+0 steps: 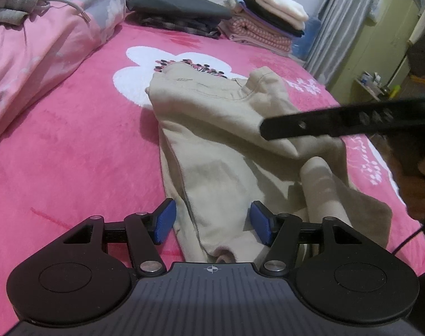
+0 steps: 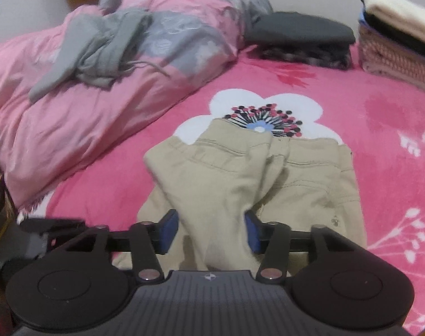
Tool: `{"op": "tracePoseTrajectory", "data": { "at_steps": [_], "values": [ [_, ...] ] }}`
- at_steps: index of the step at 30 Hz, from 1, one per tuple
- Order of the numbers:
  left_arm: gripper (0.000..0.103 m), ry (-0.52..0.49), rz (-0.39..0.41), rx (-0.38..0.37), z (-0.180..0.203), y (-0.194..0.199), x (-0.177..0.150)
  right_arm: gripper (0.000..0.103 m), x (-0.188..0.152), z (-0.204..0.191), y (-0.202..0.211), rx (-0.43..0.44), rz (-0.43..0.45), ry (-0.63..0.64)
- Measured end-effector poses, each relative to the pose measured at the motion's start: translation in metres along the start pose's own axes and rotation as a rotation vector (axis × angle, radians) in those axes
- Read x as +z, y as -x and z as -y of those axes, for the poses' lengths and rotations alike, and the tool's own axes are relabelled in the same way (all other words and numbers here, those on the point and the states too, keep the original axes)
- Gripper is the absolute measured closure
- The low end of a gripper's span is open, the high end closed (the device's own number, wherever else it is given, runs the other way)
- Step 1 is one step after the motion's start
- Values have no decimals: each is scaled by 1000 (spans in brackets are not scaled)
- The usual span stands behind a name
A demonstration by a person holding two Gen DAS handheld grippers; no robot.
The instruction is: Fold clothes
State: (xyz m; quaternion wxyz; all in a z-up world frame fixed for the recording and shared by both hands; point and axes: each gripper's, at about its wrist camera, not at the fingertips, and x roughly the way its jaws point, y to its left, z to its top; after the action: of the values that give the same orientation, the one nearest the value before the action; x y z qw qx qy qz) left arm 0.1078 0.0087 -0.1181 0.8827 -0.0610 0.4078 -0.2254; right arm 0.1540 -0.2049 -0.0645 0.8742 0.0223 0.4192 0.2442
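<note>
Beige trousers point(image 1: 212, 140) lie partly folded on the pink flowered bedspread point(image 1: 72, 154), waistband toward the white flower print. My left gripper point(image 1: 212, 222) is open, its blue pads point(image 1: 163, 221) on either side of a trouser leg end that lies below them. Seen from the right wrist, the same trousers point(image 2: 240, 173) have one leg draped back over the seat. My right gripper point(image 2: 211, 231) is open with that raised leg fabric between its pads point(image 2: 169, 231). The right gripper's black body point(image 1: 338, 121) crosses the left wrist view above the trousers, held by a hand point(image 1: 419, 193).
A pink and grey duvet point(image 2: 86, 98) with a grey garment point(image 2: 100, 56) on it is heaped at the left. Folded dark clothes point(image 1: 178, 11) and a stack of folded items point(image 1: 268, 14) sit at the bed's far end. A curtain point(image 1: 338, 28) and small shelf point(image 1: 374, 84) stand beyond the right edge.
</note>
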Motion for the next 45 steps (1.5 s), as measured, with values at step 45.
{"op": "tracePoseTrajectory", "data": {
  "at_steps": [45],
  "values": [
    [42,215,152,115,-52,73,13,89,-88,-41,45,261,-289,-309]
  ]
}}
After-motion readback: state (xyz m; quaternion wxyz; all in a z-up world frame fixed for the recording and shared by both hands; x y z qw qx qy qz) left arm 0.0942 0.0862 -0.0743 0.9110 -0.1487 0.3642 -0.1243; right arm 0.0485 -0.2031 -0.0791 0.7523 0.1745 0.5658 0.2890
